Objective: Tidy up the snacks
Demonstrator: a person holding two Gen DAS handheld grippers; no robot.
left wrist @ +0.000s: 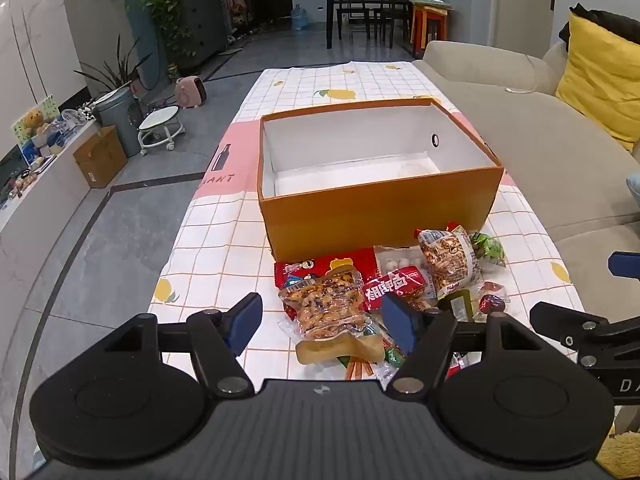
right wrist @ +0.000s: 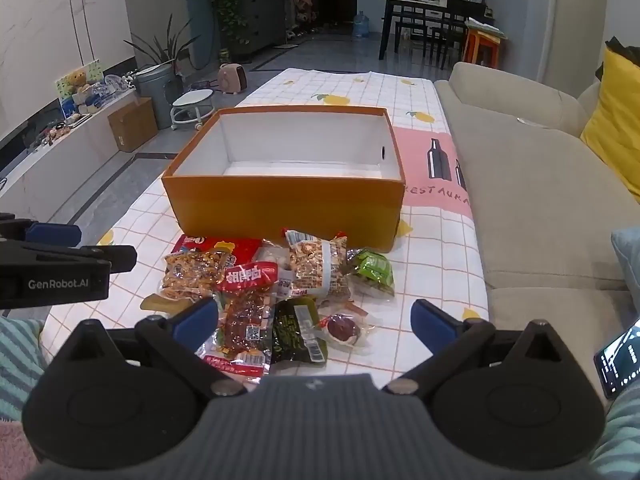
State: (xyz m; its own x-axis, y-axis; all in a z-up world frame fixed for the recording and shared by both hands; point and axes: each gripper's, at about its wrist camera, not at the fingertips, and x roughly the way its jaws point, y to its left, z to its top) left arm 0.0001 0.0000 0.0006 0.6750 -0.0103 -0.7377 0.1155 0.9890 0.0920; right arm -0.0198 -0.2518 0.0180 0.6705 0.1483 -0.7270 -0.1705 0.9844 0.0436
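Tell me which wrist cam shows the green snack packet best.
Right wrist: the green snack packet lies unobstructed beside the pile, its face visible. Left wrist shows it smaller, at the pile's far edge, partly behind the peanut bag.

The orange box (right wrist: pixel 286 204) stands open-topped on the tabletop (right wrist: pixel 436 280), its white inside bare, so the way in from above is free. Its near wall rises just behind the snack pile (right wrist: pixel 280 292), which touches that wall and blocks a low, level approach to the box. Bare cloth lies to the right of the pile, up to the sofa (right wrist: pixel 540 208) that runs along that edge. In the left wrist view, clear tabletop also lies left of the pile (left wrist: pixel 216 248). The left hand-held gripper (left wrist: pixel 322 324) hangs over the pile's near left part, the right hand-held gripper (right wrist: pixel 316 324) over its near right part, both with jaws wide apart.
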